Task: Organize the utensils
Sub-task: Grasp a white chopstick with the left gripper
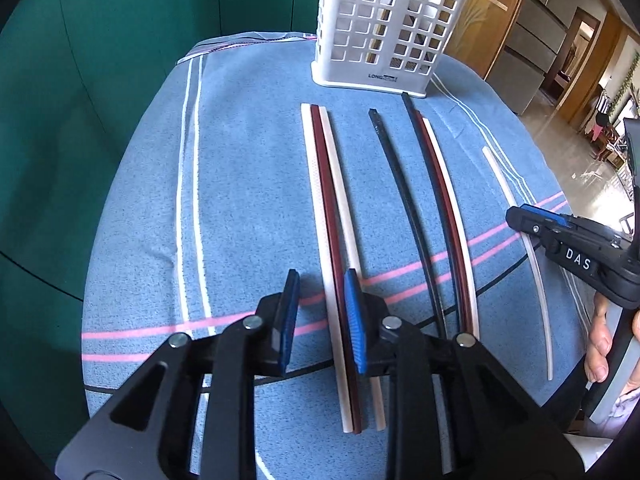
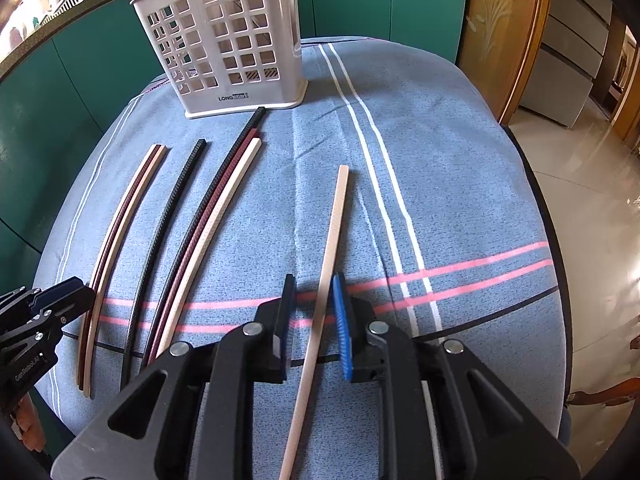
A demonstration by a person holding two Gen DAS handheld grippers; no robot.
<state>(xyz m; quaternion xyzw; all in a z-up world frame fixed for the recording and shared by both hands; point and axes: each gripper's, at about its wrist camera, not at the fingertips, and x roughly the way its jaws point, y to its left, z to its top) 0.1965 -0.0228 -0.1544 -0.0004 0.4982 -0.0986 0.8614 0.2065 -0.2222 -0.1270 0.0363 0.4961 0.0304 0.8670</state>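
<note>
Left wrist view. The left tool [image 1: 324,320] stands with its jaws parted and nothing pressed between the pads. Its right pad sits over the near part of a bundle of three chopsticks [image 1: 326,216], two pale and one dark red, lying side by side on the desk [image 1: 248,184]; the gap itself is mostly left of that bundle. A lone black chopstick [image 1: 400,188] lies to the right. Beyond it is a second group [image 1: 444,200] of black, dark red and pale sticks. At the far end stands the white perforated utensil holder [image 1: 384,28], with no sticks visible through its holes. Judged step: lining up for a pick. The next move calls for shifting right to straddle one stick, or the bundle, before closing. Open cloth lies to the left; the desk's left edge curves away close by.

Right wrist view. The right tool [image 2: 314,320] is also parted, with a single pale chopstick [image 2: 326,280] running between its pads. Neither pad appears to touch it, and the stick seems to lie flat on the cloth. The utensil holder [image 2: 224,40] stands far left of this tool's line, so delivery would need a lift, a tilt upright and a leftward carry over the other sticks. The left tool [image 2: 60,296] shows at the left margin. Bare cloth lies to the right, up to the desk's dark rim [image 2: 536,184].
</note>
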